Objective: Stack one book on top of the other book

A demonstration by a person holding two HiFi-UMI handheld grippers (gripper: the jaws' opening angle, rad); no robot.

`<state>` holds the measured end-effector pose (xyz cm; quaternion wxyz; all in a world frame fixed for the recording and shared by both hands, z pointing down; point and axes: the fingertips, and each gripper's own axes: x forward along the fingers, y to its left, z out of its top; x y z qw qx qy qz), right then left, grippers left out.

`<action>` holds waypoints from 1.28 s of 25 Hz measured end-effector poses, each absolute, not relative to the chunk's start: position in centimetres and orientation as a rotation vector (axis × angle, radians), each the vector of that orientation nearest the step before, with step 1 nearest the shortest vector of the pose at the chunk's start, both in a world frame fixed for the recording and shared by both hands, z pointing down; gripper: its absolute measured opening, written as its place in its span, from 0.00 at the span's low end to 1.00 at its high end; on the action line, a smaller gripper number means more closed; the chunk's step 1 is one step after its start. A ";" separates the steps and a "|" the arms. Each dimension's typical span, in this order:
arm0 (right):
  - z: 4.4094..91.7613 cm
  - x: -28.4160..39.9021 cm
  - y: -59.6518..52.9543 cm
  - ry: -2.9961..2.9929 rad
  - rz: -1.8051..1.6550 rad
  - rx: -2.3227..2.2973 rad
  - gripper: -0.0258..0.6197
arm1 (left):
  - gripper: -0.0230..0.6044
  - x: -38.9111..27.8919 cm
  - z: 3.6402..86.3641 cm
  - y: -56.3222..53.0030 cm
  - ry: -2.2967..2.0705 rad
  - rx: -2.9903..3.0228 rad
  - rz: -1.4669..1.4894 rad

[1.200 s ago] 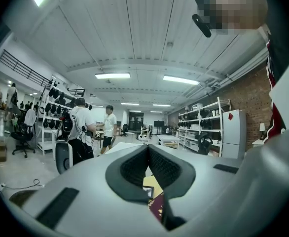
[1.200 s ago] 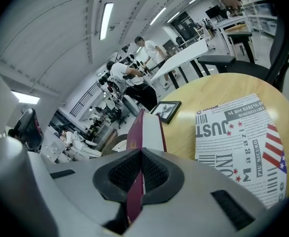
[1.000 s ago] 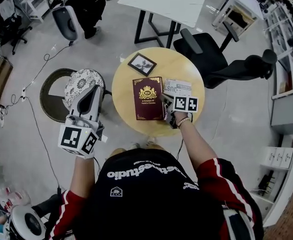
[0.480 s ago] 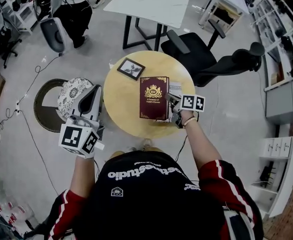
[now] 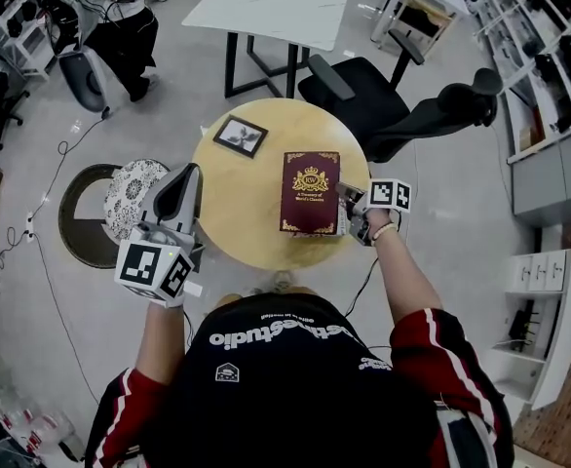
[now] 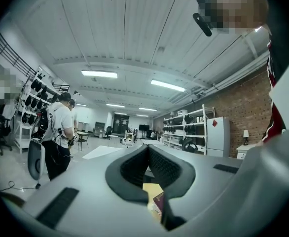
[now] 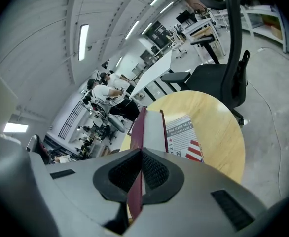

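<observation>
— Right tongs (image 7: 140, 169)?
— Angled down at the counter's (image 5: 247, 198) right edge, pinching the red book (image 5: 311, 191) by its cover, over the striped book (image 7: 184, 139).
— Left tongs (image 6: 147, 152)?
— Held level off the counter's left edge, pressed together, empty.

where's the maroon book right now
In the head view the maroon book is right of centre over the round table, right of the picture frame, its right edge pinched in the right tool.
</observation>
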<state>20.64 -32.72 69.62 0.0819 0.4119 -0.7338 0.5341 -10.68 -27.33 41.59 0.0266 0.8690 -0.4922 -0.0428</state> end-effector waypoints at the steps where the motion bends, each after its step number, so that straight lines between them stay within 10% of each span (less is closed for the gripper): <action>1: 69.9 21.2 -32.8 -2.181 1.602 1.235 0.09 | 0.06 -10.5 41.6 -27.4 -1.519 2.686 -0.131; 32: 73.3 26.5 -37.5 -2.039 1.143 1.362 0.22 | 0.06 -7.0 42.6 -33.3 -1.491 2.679 -0.095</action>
